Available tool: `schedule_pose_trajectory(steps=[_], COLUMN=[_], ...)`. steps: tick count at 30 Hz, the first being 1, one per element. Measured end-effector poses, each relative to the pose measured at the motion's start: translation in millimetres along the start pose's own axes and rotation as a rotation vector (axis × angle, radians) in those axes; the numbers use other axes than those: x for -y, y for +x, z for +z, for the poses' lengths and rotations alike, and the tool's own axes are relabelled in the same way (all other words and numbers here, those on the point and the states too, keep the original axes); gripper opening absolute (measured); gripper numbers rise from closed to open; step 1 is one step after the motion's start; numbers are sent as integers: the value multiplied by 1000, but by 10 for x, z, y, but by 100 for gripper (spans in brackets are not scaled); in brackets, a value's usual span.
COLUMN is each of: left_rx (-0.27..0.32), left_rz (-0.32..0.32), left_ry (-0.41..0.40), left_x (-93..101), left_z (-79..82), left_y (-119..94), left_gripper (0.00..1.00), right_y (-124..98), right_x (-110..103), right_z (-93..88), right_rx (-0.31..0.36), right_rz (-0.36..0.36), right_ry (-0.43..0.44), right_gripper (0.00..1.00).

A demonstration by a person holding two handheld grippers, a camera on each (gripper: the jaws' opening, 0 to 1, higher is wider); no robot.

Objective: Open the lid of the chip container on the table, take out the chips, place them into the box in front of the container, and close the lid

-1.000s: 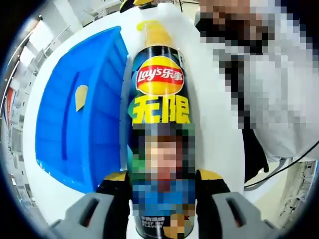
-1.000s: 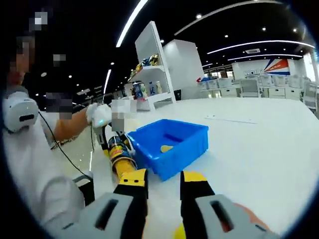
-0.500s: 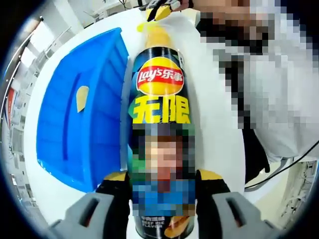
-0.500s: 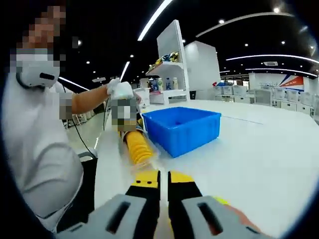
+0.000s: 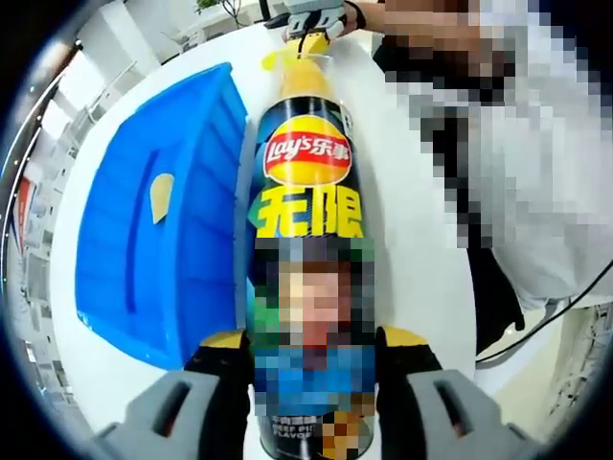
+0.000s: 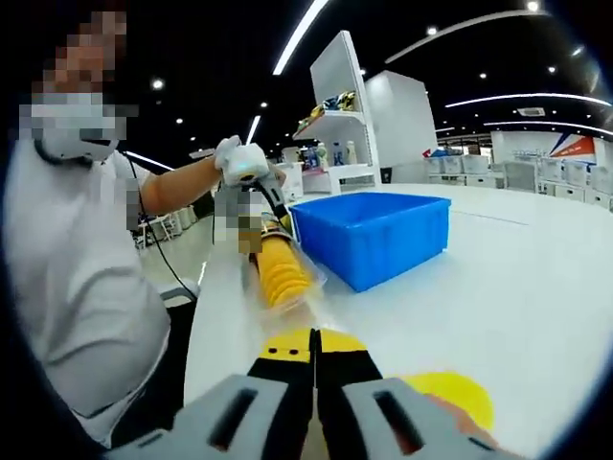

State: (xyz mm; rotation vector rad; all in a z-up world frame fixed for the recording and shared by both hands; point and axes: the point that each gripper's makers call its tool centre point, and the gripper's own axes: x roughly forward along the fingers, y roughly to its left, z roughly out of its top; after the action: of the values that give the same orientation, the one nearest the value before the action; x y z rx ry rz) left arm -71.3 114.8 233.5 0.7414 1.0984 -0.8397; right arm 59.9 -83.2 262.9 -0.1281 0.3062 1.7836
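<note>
While left gripper (image 5: pixel 311 359) clamps chip container (image 5: pixel 306 211), right gripper (image 6: pixel 313 350) pinches tray (image 6: pixel 292 287).

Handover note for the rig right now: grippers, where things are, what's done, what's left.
Left hand-held gripper: clamped on the chip can, lying on the table.
Right hand-held gripper: jaws closed at the tray of stacked chips, which is partly out of the can.
Blue box beside the can holds one chip.
Yellow lid is off, by the right gripper.
Left: finish pulling, put chips in box, close lid.
</note>
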Motion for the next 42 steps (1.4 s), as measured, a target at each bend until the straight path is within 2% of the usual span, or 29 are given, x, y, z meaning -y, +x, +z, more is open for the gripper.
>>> schedule_pose_trajectory(steps=[3,8,12,16,18,24,26,27,36,42], left_rx=[10,27,37,60,94,121,137,145,138,142], left_rz=[16,15,7,-7,-27,-14,-40,-34,-36,-50], left_ry=[16,7,-2,-17,-39,-23,-57,-47,-32,-26], left_x=[-10,-13,-4,10,34,29,60,53,92,112], left_z=[7,22,32,44,85,111,130,139,161,211], left_y=[-2,-3,-6,-15,-16,-22,-46,-59,-23,-14], left_gripper=[52,52,52,52,52,52,52,52,52,52], right_y=[25,64,78,88,105,172,192,194,242,452], right_x=[-60,-61,-109,-106,-115,-170,-171,-171,-208,-301], right_z=[53,-13,36,39,43,46,35,30,42,115], right_rx=[39,21,38,41,41,30,27,25,20,16], right_rz=[39,39,59,59,62,79,78,79,101,137], right_ry=[39,41,40,45,51,51,50,51,45,12], right_gripper=[1,1,1,1,1,1,1,1,1,1])
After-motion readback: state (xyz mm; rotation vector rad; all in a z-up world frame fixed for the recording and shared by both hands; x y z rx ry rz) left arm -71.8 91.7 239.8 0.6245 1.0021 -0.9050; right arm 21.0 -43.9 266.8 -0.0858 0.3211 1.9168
